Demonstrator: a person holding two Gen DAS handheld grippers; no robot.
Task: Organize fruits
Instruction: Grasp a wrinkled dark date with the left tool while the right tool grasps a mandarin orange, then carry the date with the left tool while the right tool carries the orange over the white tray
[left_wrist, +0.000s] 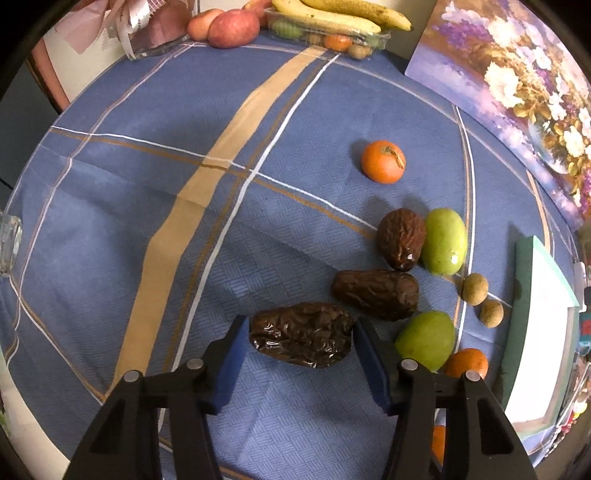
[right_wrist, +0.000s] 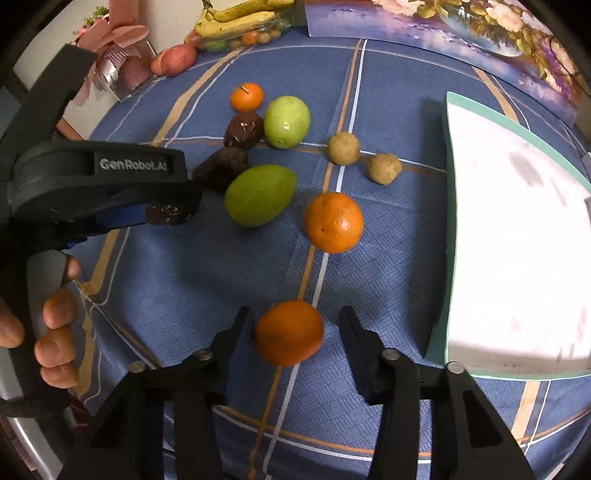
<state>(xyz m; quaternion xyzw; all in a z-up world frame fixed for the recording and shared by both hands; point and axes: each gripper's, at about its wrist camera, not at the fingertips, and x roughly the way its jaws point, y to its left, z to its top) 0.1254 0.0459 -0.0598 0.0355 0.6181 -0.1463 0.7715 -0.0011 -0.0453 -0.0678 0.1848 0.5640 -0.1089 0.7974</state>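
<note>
On cloth (left_wrist: 147, 184), three dates (left_wrist: 300, 334), three oranges (right_wrist: 289, 332)

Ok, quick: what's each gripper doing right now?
Left gripper: closed on the wrapped date, pads against both ends.
Right gripper: open around the orange, with a gap on one side.

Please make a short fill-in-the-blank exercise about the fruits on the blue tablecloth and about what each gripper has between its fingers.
1. The left gripper has a wrinkled dark ____ fruit between its fingers.
2. The right gripper has an ____ between its fingers.
3. The bananas lie on a clear tray at the ____ edge of the table.

Missing words: brown; orange; far
</note>
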